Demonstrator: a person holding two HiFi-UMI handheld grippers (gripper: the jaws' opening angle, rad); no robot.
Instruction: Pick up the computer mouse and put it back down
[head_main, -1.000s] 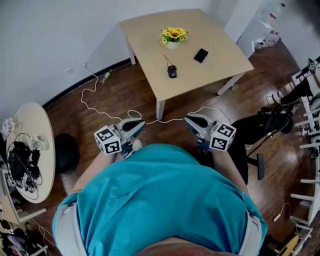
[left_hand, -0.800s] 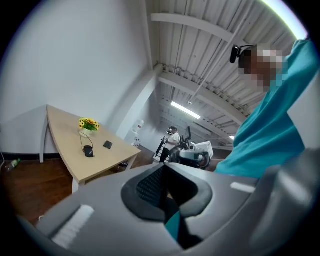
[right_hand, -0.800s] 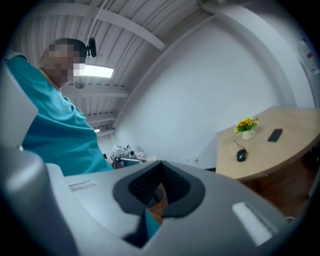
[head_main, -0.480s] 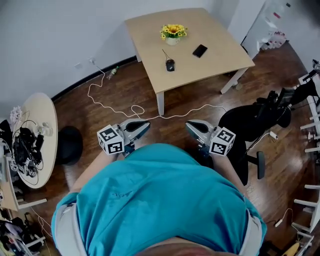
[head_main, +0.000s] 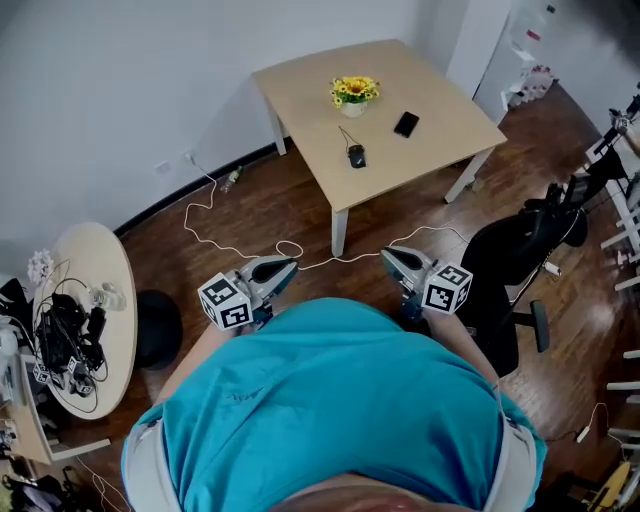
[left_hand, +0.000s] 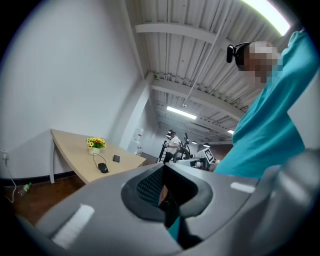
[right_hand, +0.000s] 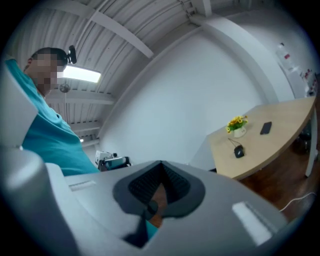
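A black wired computer mouse lies on the light wooden table, in front of a pot of yellow flowers and beside a black phone. Both grippers are held close to the person's teal-shirted body, far short of the table and over the wooden floor. My left gripper is shut and empty; its own view shows the mouse far off. My right gripper is also shut with nothing in it, and the mouse is distant in its view too.
A white cable snakes over the floor in front of the table. A round side table piled with cables stands at the left, next to a black stool. A black office chair is at the right. A white wall runs behind.
The whole room has drifted a little down and right in the head view as the person moved. Both grippers stay shut in front of the body, slightly lower in the picture.
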